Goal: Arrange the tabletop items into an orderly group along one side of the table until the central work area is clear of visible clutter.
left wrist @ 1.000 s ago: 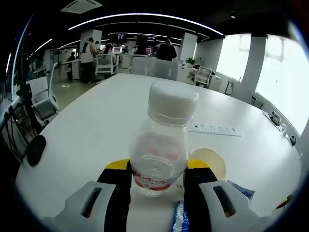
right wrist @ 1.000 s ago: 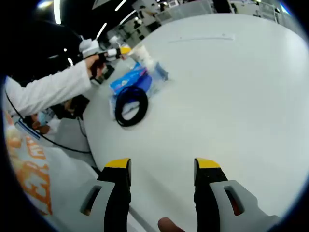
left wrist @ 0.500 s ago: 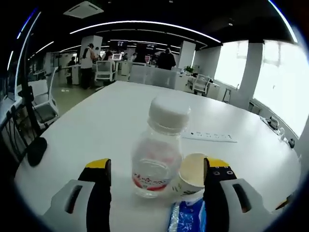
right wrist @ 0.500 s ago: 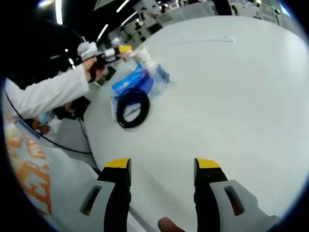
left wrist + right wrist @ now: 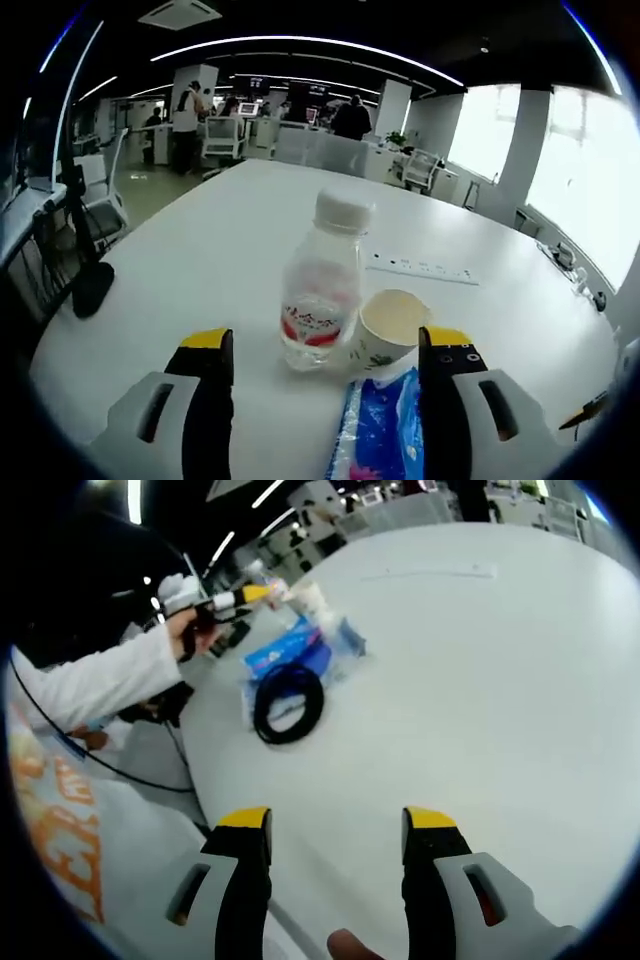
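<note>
A clear plastic bottle (image 5: 322, 283) with a white cap and red label stands on the white table (image 5: 220, 240), free of my left gripper (image 5: 325, 345), which is open just short of it. A paper cup (image 5: 385, 327) leans beside the bottle, and a blue packet (image 5: 378, 430) lies between the jaws. In the right gripper view my right gripper (image 5: 335, 825) is open over bare table (image 5: 470, 680). Far off sit a black cable coil (image 5: 288, 702), the blue packet (image 5: 290, 650) and the cup (image 5: 305, 598), with the left gripper (image 5: 235, 598) in a white-sleeved hand.
A white power strip (image 5: 420, 268) lies further back on the table. A black object (image 5: 92, 288) sits at the table's left edge. Office chairs and people stand in the background. The table's near edge (image 5: 240, 850) runs close by my right gripper.
My left gripper opened and let go of the bottle, then backed away from it. The bottle now stands alone beside the cup. The right gripper's view shifted slightly.
</note>
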